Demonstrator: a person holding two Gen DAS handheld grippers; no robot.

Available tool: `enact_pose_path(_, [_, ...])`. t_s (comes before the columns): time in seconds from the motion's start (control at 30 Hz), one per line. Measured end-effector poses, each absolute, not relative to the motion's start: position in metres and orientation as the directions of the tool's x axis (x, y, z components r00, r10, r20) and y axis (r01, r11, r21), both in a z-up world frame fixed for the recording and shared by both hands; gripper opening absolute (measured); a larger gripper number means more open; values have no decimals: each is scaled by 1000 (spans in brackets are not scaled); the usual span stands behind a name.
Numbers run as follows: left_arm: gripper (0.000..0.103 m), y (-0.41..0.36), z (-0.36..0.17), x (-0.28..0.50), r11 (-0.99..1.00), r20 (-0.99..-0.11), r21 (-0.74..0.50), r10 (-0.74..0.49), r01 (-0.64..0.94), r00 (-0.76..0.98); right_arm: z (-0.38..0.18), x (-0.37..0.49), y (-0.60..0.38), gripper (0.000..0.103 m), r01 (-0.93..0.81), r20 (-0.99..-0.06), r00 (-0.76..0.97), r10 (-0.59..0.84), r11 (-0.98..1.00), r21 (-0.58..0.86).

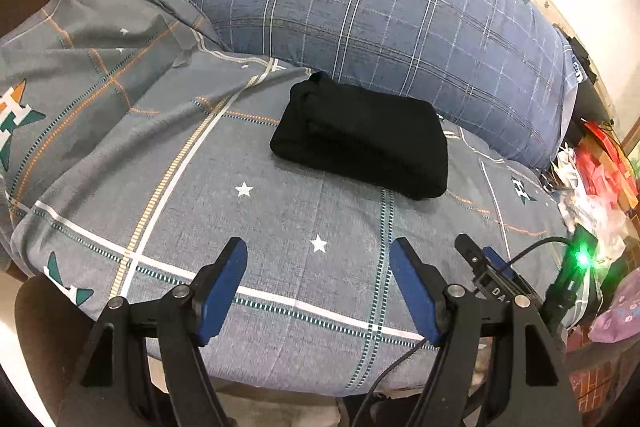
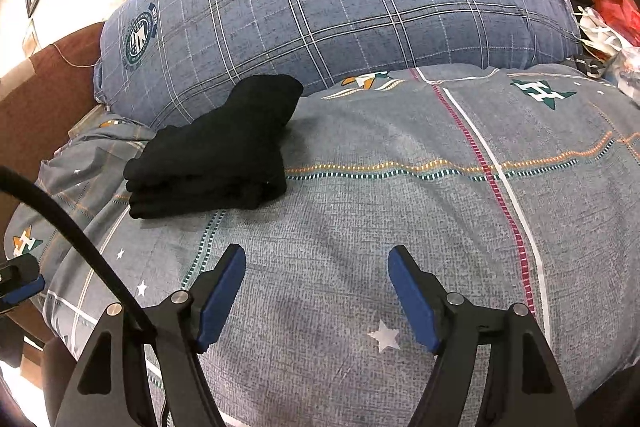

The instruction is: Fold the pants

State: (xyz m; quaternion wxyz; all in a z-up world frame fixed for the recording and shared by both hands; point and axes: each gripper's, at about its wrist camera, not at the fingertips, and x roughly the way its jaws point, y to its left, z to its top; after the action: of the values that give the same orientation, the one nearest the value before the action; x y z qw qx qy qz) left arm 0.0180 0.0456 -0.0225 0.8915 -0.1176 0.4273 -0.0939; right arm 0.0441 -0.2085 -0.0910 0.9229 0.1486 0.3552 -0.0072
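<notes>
The black pants (image 1: 362,137) lie folded into a compact, thick rectangle on the grey-blue patterned bed cover (image 1: 280,227), close to the big checked pillow. In the right wrist view the same bundle of pants (image 2: 216,155) shows its stacked layers at the left. My left gripper (image 1: 318,251) hovers open over the cover, well short of the pants, with nothing between its blue pads (image 1: 224,291). My right gripper (image 2: 316,257) is also open and empty, to the right of the pants. The right gripper's tip (image 1: 486,267) shows at the lower right of the left wrist view.
A large blue checked pillow (image 1: 380,7) lies behind the pants. A rumpled part of the cover (image 1: 80,67) rises at the left. Red bags and clutter (image 1: 600,163) sit off the bed's right side. A black cable (image 2: 72,239) crosses the right wrist view's left.
</notes>
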Motion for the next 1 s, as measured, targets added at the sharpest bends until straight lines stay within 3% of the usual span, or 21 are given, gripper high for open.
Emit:
enact_pose_path(0.2, [73, 49, -15, 15, 966, -723, -250, -230, 64, 651, -90, 44, -202, 79, 104, -656, 748, 98, 959, 262])
enact_pose_path(0.7, [74, 77, -55, 54, 945, -772, -324, -243, -35, 588, -98, 50, -190, 80, 80, -677, 732, 73, 978, 192])
enact_pose_path(1.0, [74, 53, -59, 53, 985, -779, -169, -145, 18, 610, -103, 55, -180, 82, 74, -683, 730, 30, 990, 122])
